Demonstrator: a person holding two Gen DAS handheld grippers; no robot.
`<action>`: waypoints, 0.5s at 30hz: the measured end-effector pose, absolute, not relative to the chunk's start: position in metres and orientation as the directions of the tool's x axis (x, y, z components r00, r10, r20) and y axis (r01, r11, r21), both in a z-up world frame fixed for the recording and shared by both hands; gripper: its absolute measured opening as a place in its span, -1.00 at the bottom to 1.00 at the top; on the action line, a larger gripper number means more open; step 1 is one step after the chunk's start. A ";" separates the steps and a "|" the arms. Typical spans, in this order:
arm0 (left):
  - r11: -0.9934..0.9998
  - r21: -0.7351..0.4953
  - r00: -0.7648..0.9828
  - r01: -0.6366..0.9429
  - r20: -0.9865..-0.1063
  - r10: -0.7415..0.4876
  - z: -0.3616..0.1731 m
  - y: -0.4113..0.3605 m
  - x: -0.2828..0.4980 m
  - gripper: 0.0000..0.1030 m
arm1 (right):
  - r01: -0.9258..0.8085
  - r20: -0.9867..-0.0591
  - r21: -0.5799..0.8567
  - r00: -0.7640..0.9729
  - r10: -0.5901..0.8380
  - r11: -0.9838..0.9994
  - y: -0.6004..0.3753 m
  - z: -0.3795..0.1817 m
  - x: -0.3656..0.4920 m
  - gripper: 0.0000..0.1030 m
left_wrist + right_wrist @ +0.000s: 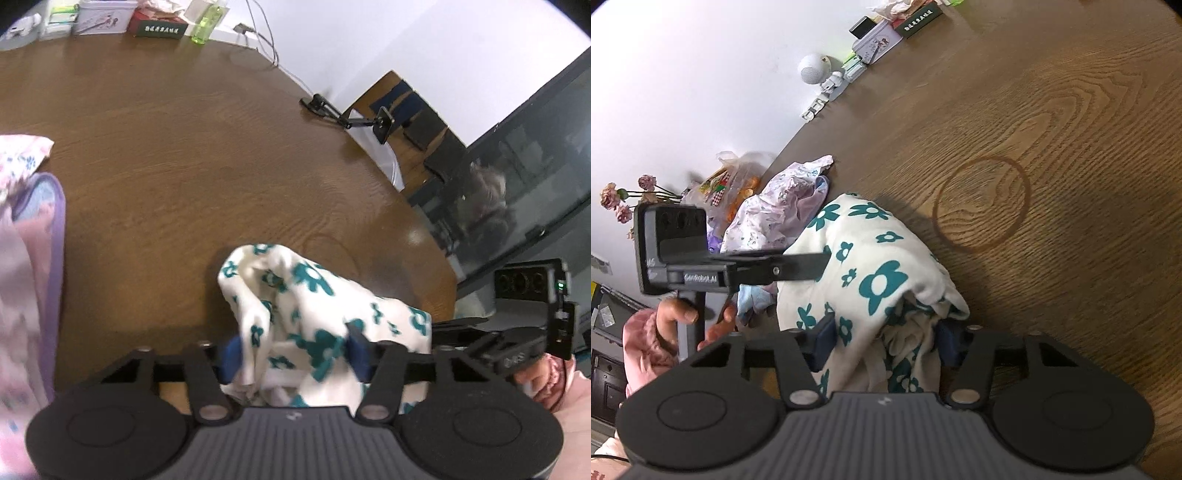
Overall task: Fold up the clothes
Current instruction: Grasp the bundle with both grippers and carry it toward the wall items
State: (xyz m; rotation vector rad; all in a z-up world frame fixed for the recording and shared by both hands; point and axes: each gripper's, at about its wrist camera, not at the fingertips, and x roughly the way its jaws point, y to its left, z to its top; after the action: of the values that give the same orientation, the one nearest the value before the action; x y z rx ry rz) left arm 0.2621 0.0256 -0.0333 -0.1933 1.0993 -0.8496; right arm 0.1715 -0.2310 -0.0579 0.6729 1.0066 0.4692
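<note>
I see the table (177,140), brown wood grain, filling most of both views, with a dark ring stain (981,204) on it close to the garment. On my left the pile (26,258) of lilac and pink clothes lies on the table, well apart from the left gripper in its own view; in the right wrist view that pile sits just behind the garment.

The garment (314,321), white with teal flowers, is bunched up at the near edge of the table, held between my 2 tools. My left gripper (295,354) has its 2 blue pads (231,356) pressed onto a fold of the cloth, which bulges up between them. My right gripper (886,341) pinches another bunch of the same garment, with cloth draped over and down between its pads (825,341).

In the right wrist view I see the left tool from the side, its fingers reaching the cloth, and a hand (683,325) in a pink sleeve around its grip.

Along the far edge stand a tin (101,16), a dark box (159,26) and a green bottle (205,27).
</note>
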 end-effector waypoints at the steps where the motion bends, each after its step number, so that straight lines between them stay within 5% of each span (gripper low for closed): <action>1: 0.683 -0.530 0.195 0.503 -0.700 -0.687 -0.032 0.025 0.256 0.01 | -0.062 -0.604 0.706 0.466 0.646 0.705 -0.232 -0.058 0.172 -0.01; 15: 0.783 -0.513 0.467 0.352 -0.629 -0.621 -0.008 0.013 0.215 -0.16 | -0.188 -0.561 0.672 0.502 0.658 0.716 -0.256 -0.033 0.204 -0.24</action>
State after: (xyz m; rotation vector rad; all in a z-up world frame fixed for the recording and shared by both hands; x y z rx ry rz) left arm 0.2150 0.0133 -0.0077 -0.3329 0.9031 -0.6106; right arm 0.2039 -0.2556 -0.0331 0.5852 0.9100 0.5475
